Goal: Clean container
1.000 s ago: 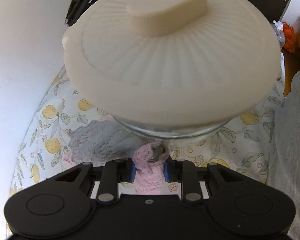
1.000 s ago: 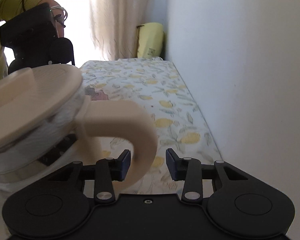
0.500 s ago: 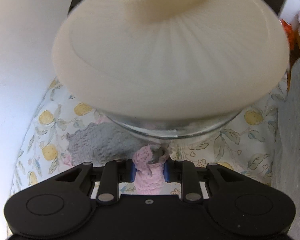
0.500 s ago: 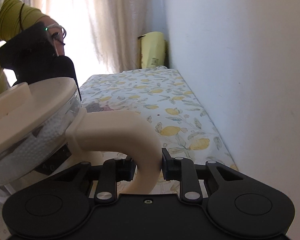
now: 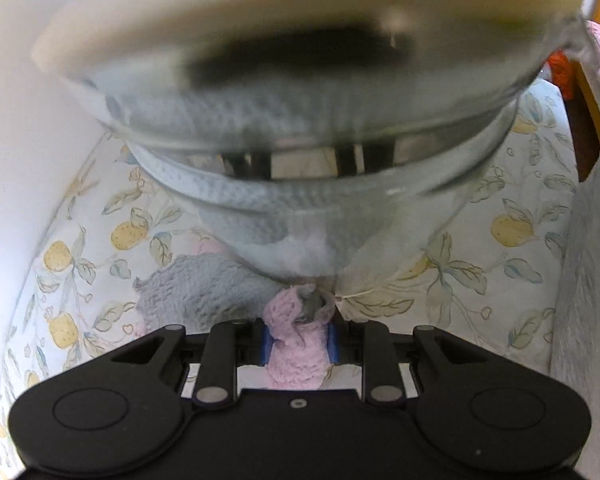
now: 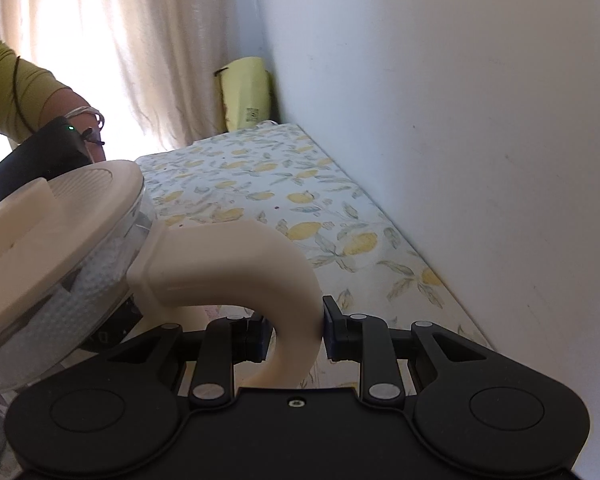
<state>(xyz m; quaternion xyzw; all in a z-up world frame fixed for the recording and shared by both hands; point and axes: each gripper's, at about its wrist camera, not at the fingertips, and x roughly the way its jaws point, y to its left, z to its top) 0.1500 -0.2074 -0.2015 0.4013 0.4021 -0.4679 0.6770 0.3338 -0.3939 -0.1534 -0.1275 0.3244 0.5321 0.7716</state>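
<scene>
1. While its jaws have just been closing, the right gripper (image 6: 294, 340) now clamps the cream handle (image 6: 260, 264) of the glass container (image 5: 308, 152), which is tilted, its cream lid (image 6: 52, 216) on, above the lemon-print tablecloth (image 6: 284, 184).
2. Pinched tight in the left gripper (image 5: 298, 340) is a pink-and-grey cloth (image 5: 296, 332), bunched just below the container's glass wall; whether they touch is unclear.
3. Beyond, a grey part of the cloth (image 5: 196, 288) trails on the tablecloth beside the white wall (image 6: 460, 120).
4. Judged from this, wiping is about to start: the right hand steadies, and the left must press the cloth against the glass and rub.
</scene>
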